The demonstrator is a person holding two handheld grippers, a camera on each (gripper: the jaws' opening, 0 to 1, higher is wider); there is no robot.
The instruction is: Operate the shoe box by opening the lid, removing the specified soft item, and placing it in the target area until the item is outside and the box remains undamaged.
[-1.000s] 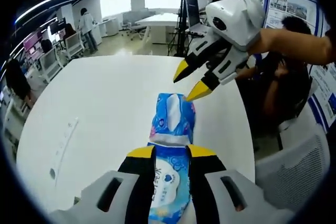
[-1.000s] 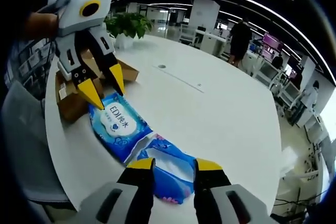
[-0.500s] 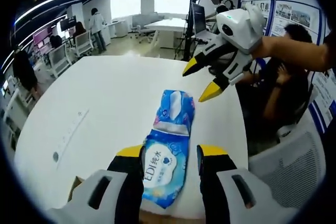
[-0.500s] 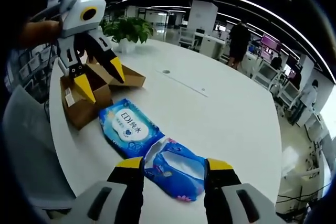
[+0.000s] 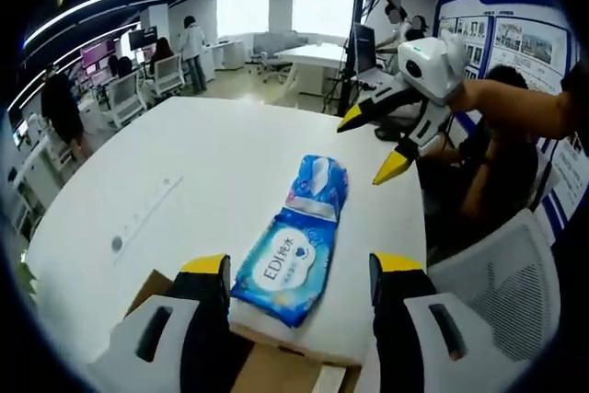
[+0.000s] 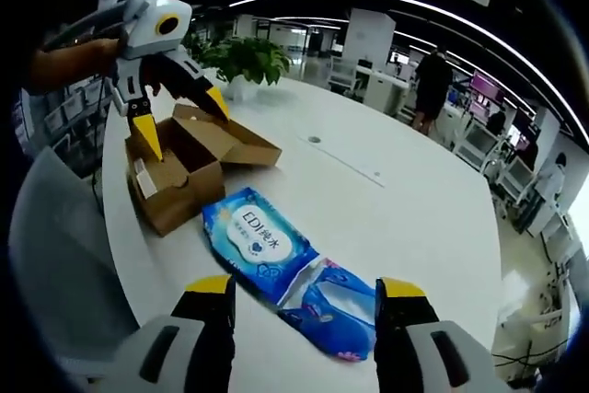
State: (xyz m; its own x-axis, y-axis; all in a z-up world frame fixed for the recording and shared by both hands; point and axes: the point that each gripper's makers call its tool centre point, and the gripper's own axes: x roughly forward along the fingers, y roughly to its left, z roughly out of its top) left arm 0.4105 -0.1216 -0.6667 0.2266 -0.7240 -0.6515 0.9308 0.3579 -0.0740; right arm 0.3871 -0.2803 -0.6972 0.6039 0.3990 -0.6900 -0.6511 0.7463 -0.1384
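Soft item: a blue plastic pack of wet wipes (image 5: 293, 262) with a white label, lying flat on the round white desk (image 5: 184, 190); a second, darker blue wipes pack with a white flap (image 5: 317, 186) lies end to end with it, touching or slightly overlapping

Where it sits: outside the brown cardboard shoe box (image 6: 189, 167), just beside it on the desk; from the right gripper view the box stands open, its flaps spread, no tear or crush that I can make out

How it will handle: I'd judge it light, limp and squashy, the film a bit slick; it would sag if lifted by one end, so a pinch across the short width near the middle looks the safest hold, away from the label flap

Left gripper (image 6: 179, 121): white body with black, yellow-tipped fingers, held above the open box; fingers spread wide, nothing between them, touching nothing

Right gripper (image 5: 375, 147): same build, hanging in the air beyond the far end of the two packs; fingers wide apart and empty, clear of the desk

Own fingers in each view: the yellow tips stand well apart at the bottom, with the packs lying between them but further off

Stage, as I read it: lid open, item out and set down; little seems left to do
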